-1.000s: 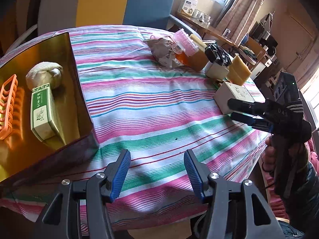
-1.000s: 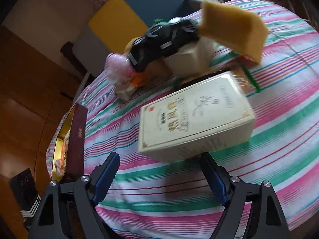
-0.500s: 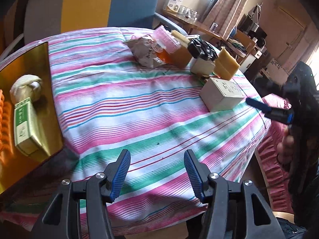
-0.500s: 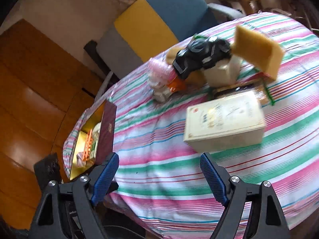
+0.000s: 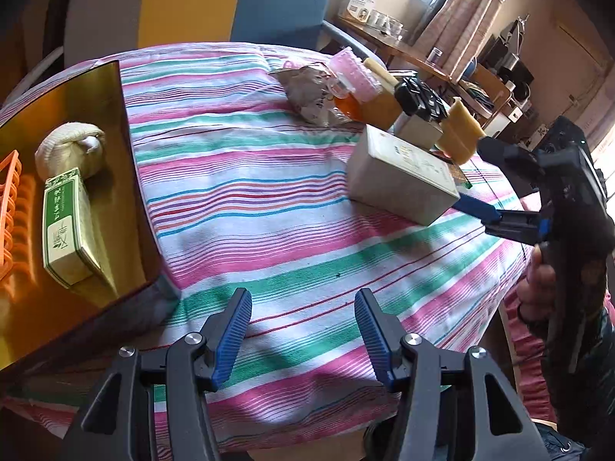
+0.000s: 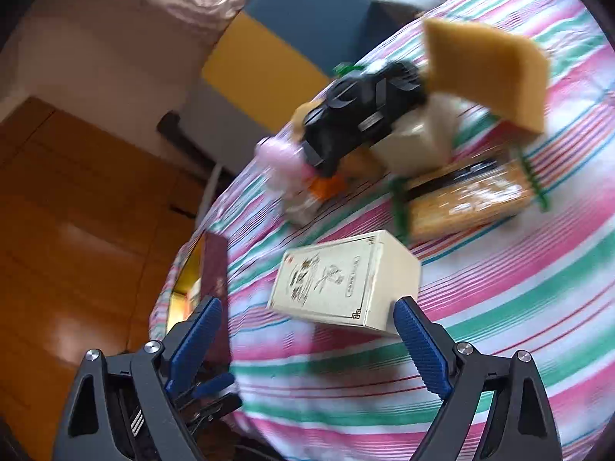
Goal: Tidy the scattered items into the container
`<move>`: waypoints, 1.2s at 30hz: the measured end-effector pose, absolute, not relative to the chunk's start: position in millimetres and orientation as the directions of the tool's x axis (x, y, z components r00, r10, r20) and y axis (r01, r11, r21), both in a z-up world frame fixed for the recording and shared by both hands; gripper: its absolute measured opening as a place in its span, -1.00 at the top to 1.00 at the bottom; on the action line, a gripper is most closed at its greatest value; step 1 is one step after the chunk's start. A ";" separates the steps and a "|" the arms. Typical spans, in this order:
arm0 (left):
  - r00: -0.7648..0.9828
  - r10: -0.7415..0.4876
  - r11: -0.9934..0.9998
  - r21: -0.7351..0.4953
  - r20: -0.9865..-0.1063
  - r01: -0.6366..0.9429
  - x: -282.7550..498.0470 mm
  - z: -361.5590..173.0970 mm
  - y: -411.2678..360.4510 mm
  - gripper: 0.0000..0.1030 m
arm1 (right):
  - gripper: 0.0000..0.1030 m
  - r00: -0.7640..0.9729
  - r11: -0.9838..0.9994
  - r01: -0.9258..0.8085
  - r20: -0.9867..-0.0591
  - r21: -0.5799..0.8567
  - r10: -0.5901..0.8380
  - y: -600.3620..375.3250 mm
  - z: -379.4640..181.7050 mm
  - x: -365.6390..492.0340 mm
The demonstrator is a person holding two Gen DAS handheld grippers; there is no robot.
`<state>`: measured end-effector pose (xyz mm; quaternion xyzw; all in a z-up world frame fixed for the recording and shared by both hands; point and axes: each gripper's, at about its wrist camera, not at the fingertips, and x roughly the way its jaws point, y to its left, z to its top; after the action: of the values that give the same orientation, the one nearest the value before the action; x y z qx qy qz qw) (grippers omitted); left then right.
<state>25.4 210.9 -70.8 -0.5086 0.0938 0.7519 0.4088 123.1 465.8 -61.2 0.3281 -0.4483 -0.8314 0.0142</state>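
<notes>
**Ana:** Striped cloth (image 5: 246,176) covers the round table, pink, green and white. The gold-lined container (image 5: 115,176) sits at its left edge, holding an orange rack (image 5: 9,207), a white cloth bundle (image 5: 73,148) and a green-and-white box (image 5: 65,230).

**Ben:** And the cream box (image 6: 346,280)?

**Ana:** On the cloth, well apart from the container and near the pile of loose things. The right gripper (image 6: 307,336) has its fingers spread wide, one blue pad touching or just beside the box's near right corner, the other out to the left, clear of it. Nothing is clamped.

**Ben:** Is the box lying flat?

**Ana:** The right wrist view is blurred, so I cannot tell; it may be tipped up a little at one edge.

**Ben:** The left gripper (image 5: 303,330)?

**Ana:** Released, fingers apart above bare cloth near the table's front edge, just beside the container's corner.

**Ben:** What remains in the pile?

**Ana:** A black toy car (image 6: 361,115) on a pale block (image 6: 415,142), a yellow sponge (image 6: 488,73) leaning against them, a pink ridged piece (image 5: 353,75), a crumpled foil packet (image 5: 307,92) and a clear-wrapped pack with green ends (image 6: 469,199).
</notes>
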 end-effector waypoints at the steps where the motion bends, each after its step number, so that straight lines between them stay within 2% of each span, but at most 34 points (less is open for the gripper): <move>1: -0.149 0.519 -0.650 -0.274 -0.842 -0.709 25.1 -70.9 210.2 -0.11 | -0.79 -0.772 -0.609 -0.233 -0.525 0.758 -0.358 455.4 -60.1 116.8; 4: -0.145 0.516 -0.652 -0.277 -0.844 -0.706 24.0 -72.7 207.9 -0.11 | -0.79 -0.758 -0.666 -0.216 -0.552 0.714 -0.347 445.8 -53.7 112.5; 9: -0.134 0.514 -0.654 -0.287 -0.847 -0.699 22.6 -77.0 209.2 -0.11 | -0.79 -0.751 -0.764 -0.341 -0.648 0.547 -0.128 486.4 -43.3 119.2; 13: -0.132 0.514 -0.648 -0.283 -0.848 -0.707 23.5 -77.7 212.6 -0.11 | -0.79 -0.687 -0.822 -0.405 -0.726 0.400 -0.015 527.7 -45.5 102.9; 19: -0.124 0.502 -0.656 -0.284 -0.856 -0.699 19.1 -82.7 214.5 -0.11 | -0.79 -0.600 -0.909 -0.347 -0.799 0.231 0.027 549.9 -51.7 73.3; 22: -0.125 0.499 -0.657 -0.280 -0.858 -0.699 17.7 -82.9 216.8 -0.11 | -0.77 -0.562 -0.931 -0.298 -0.827 0.213 -0.009 555.7 -61.2 63.3; 27: -0.126 0.495 -0.659 -0.277 -0.860 -0.700 16.5 -82.8 219.3 -0.11 | -0.78 -0.510 -0.925 -0.272 -0.855 0.263 -0.094 560.7 -81.2 63.3; 36: -0.071 0.569 -0.618 -0.369 -0.819 -0.694 12.3 -56.9 242.7 -0.11 | -0.79 -0.572 -0.898 -0.259 -0.806 0.354 -0.153 519.3 -77.9 118.5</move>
<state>12.3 242.7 -56.9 -0.5264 0.0597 0.7294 0.4329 118.5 519.3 -77.9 0.4613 -0.2231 -0.8582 -0.0310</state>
